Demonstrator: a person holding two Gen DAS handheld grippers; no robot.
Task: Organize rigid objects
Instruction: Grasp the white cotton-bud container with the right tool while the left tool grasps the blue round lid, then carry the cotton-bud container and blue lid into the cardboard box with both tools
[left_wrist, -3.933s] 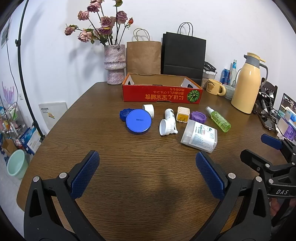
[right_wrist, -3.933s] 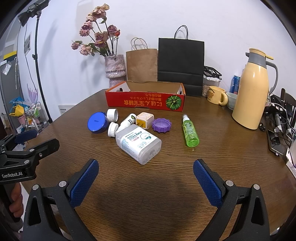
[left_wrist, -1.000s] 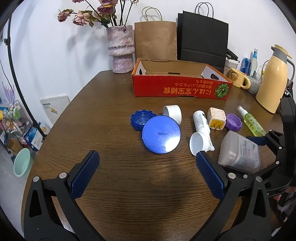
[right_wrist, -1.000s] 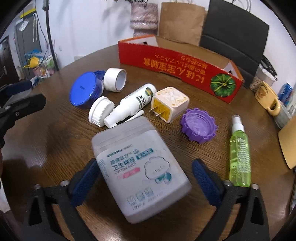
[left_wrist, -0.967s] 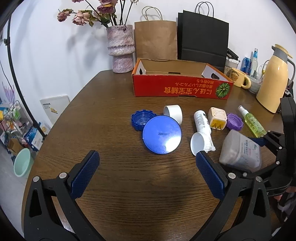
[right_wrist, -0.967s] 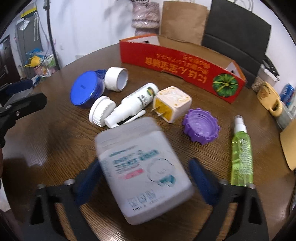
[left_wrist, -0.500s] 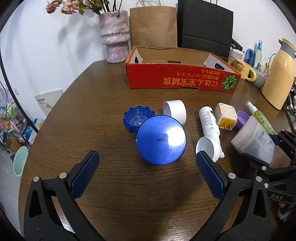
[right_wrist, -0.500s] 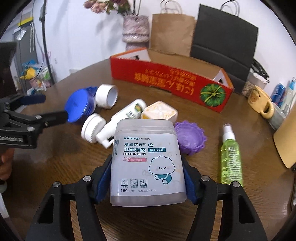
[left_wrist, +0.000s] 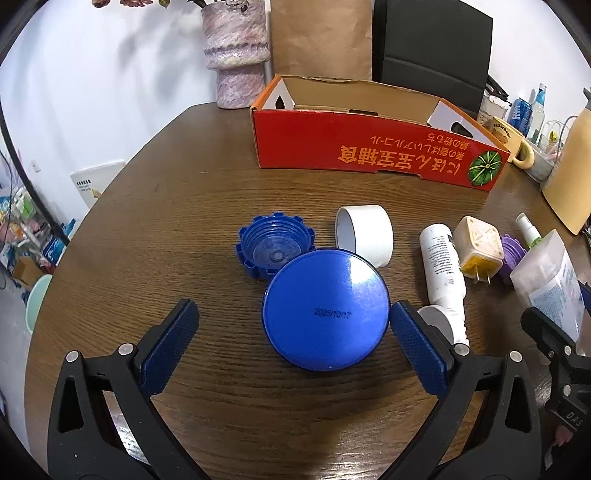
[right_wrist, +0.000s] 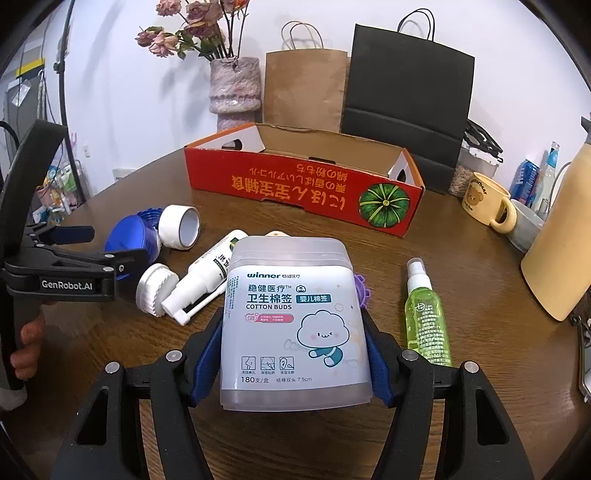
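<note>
Your left wrist view looks steeply down, close over the blue lid (left_wrist: 325, 309). Your right wrist view faces the red box (right_wrist: 303, 186) across the table (right_wrist: 480, 258). Both share that box and the clutter before it.

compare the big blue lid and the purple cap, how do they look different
The big blue lid is smooth-edged, glossy and printed with a date; the purple cap has a notched, scalloped edge. The blue lid is clearly wider. The blue lid lies in plain sight between the open left gripper fingers; the purple cap is mostly hidden behind the charger plug. Both are round and rest on the table.
</note>
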